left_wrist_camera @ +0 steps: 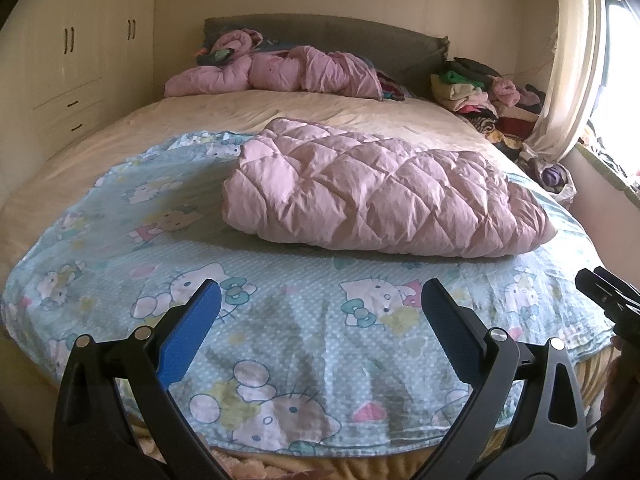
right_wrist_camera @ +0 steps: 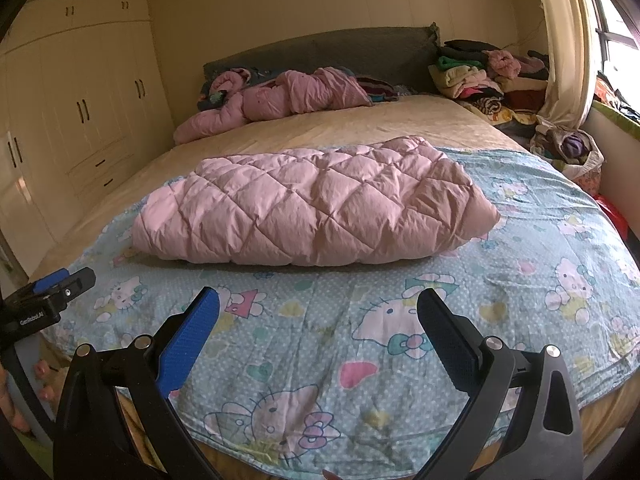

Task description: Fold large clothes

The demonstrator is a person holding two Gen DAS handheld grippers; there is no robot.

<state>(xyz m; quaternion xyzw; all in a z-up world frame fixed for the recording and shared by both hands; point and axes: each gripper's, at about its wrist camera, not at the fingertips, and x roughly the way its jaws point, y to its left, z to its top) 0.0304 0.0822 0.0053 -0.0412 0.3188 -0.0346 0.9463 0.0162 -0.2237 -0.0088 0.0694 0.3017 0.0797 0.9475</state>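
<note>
A pink quilted padded garment (left_wrist_camera: 380, 196) lies folded into a thick bundle on a light blue cartoon-cat sheet (left_wrist_camera: 280, 320) spread over the bed. It also shows in the right wrist view (right_wrist_camera: 312, 208), on the same sheet (right_wrist_camera: 360, 340). My left gripper (left_wrist_camera: 320, 296) is open and empty, held above the sheet's near edge, short of the bundle. My right gripper (right_wrist_camera: 318, 302) is open and empty, also above the near edge. The right gripper shows at the right edge of the left wrist view (left_wrist_camera: 608, 292); the left gripper shows at the left edge of the right wrist view (right_wrist_camera: 52, 292).
A crumpled pink quilted coat (left_wrist_camera: 276, 68) lies at the grey headboard (left_wrist_camera: 340, 32). A pile of mixed clothes (left_wrist_camera: 480, 88) sits at the far right corner by a curtain (left_wrist_camera: 568, 60). Cream wardrobes (right_wrist_camera: 80, 100) line the left wall. A bag of clothes (right_wrist_camera: 568, 148) sits by the window wall.
</note>
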